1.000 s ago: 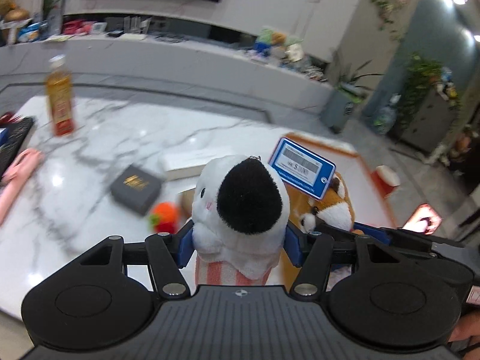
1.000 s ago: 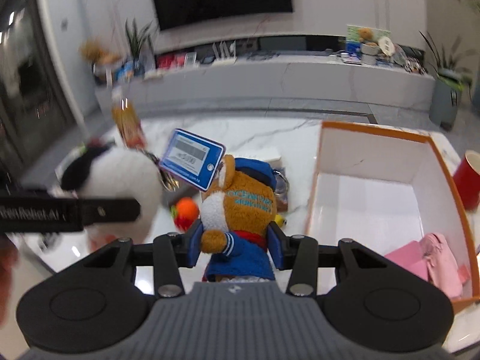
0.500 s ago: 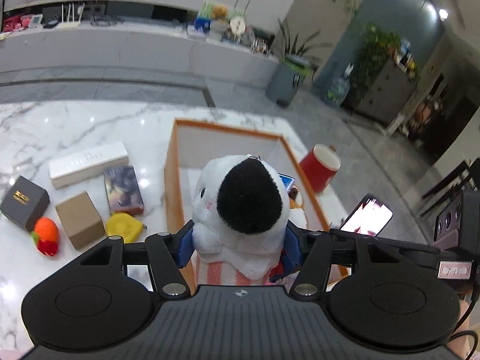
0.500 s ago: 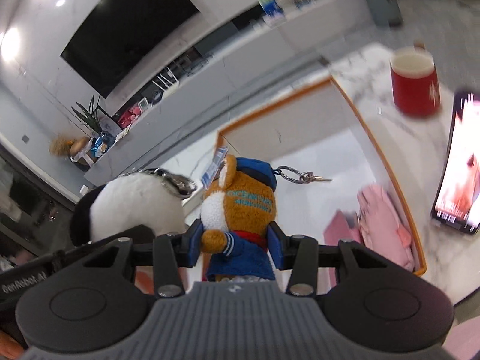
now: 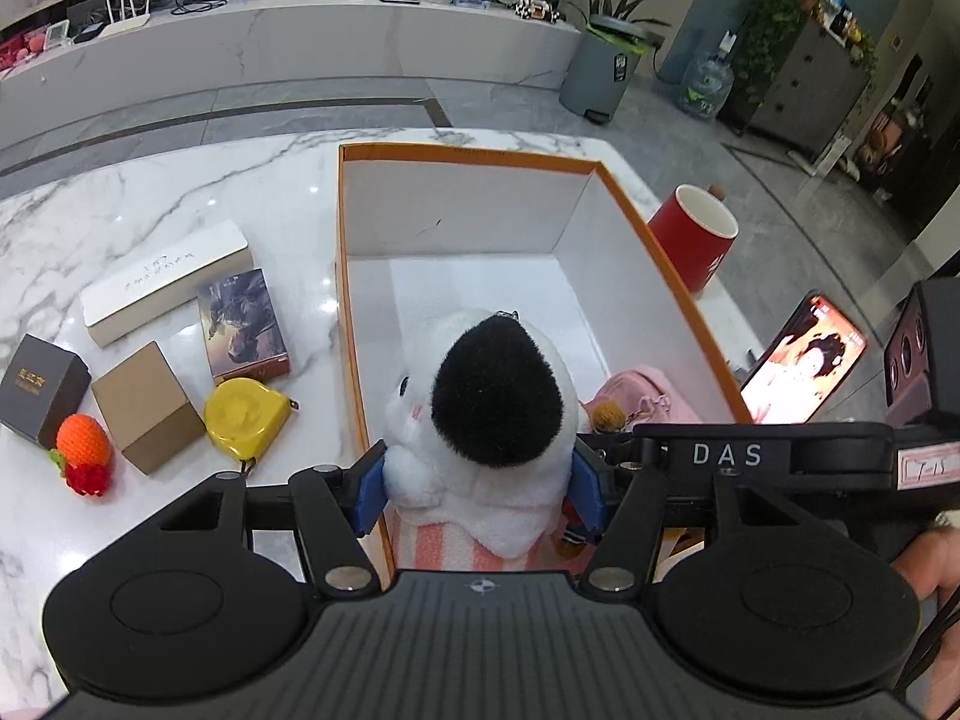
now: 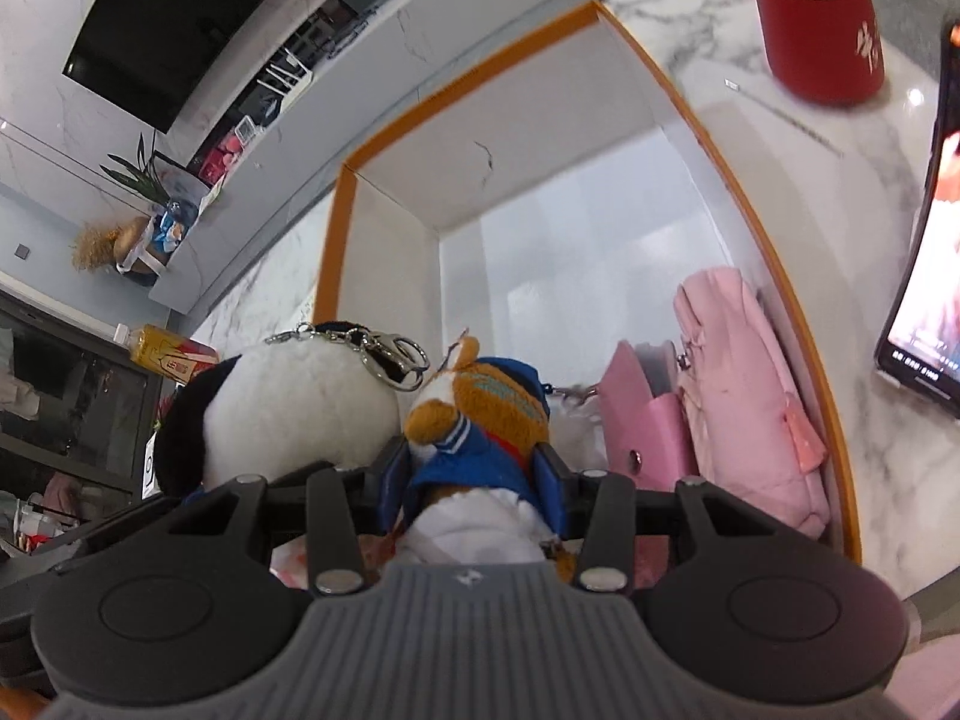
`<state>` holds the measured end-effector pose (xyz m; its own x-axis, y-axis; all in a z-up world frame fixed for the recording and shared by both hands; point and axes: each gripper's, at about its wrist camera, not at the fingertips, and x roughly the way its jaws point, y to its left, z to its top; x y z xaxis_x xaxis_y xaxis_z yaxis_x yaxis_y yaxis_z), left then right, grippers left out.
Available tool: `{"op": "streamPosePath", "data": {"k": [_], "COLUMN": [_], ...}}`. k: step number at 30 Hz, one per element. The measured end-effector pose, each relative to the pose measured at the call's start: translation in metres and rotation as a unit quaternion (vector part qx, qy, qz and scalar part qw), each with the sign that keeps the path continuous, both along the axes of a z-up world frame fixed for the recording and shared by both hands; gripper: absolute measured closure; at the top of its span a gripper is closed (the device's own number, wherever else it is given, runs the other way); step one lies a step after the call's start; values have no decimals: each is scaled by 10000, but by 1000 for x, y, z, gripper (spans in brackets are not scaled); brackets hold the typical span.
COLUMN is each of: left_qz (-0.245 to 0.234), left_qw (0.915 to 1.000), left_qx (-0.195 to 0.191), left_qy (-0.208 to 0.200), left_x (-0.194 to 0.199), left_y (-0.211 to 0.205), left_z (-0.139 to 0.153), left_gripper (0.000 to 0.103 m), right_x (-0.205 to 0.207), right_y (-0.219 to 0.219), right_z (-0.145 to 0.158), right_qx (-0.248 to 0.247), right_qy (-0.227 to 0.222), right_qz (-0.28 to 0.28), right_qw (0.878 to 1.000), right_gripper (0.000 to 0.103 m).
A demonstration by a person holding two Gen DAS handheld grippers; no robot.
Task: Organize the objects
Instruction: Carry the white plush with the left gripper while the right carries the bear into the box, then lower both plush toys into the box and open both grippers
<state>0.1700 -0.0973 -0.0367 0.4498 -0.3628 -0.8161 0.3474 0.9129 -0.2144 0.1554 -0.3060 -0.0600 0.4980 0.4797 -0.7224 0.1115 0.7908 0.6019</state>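
The orange-rimmed white box (image 5: 672, 282) fills the frame's centre, with a soft pink pouch (image 6: 744, 396) against its right wall. Over its near end, the left gripper (image 5: 480, 489) clamps a fluffy white-and-black plush (image 5: 480, 414), and the right gripper (image 6: 474, 480) pinches a furry brown plush in blue (image 6: 480, 414), apparently touching its neighbour.

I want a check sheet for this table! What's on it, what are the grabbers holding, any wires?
Surface: white marble table, glossy.
Job's things: orange-rimmed box; pink pouches inside it.
Clutter: yellow tape measure, brown box, dark box, knitted orange fruit, red cup, phone.
Grippers: left gripper jaws clamp the black-and-white plush; right gripper jaws clamp the blue-jacket plush; both over the box.
Cables: nothing seen on the table.
Surroundings: TV, plants.
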Motion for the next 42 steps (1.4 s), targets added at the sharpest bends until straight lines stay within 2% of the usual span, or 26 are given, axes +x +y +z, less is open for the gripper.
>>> {"op": "streamPosePath", "data": {"k": [8, 14, 17, 20, 24, 34, 38, 40, 42], "left_qz": [-9, 61, 70, 3, -85, -401, -483, -541, -607], "left_qw": [9998, 9984, 9981, 9991, 9992, 9965, 9960, 9957, 9953], "left_qx": [-60, -384, -419, -204, -35, 653, 681, 688, 712], "left_qy": [188, 405, 443, 385, 379, 337, 305, 294, 240], "left_x": [5, 9, 10, 9, 10, 12, 13, 13, 12], "left_y": [-1, 9, 10, 6, 1, -20, -19, -19, -19], "left_z": [-7, -8, -6, -6, -10, -18, -18, -17, -16], "left_gripper": [31, 29, 30, 39, 43, 41, 42, 44, 48], "right_x": [9, 8, 6, 3, 1, 10, 11, 12, 13], "right_y": [-4, -13, -12, -9, -3, -3, -5, -4, -4], "right_z": [-13, -15, -14, -12, -11, -4, 3, 6, 5], "right_qx": [49, 236, 245, 54, -192, -528, -646, -745, -752], "right_qy": [190, 137, 48, -66, -197, -7, -21, -31, 36], "right_qz": [114, -166, -339, -444, -452, 55, 260, 392, 479], "right_qw": [9997, 9995, 9991, 9990, 9986, 9986, 9976, 9964, 9960], "right_gripper": [57, 57, 57, 57, 57, 55, 52, 55, 67]}}
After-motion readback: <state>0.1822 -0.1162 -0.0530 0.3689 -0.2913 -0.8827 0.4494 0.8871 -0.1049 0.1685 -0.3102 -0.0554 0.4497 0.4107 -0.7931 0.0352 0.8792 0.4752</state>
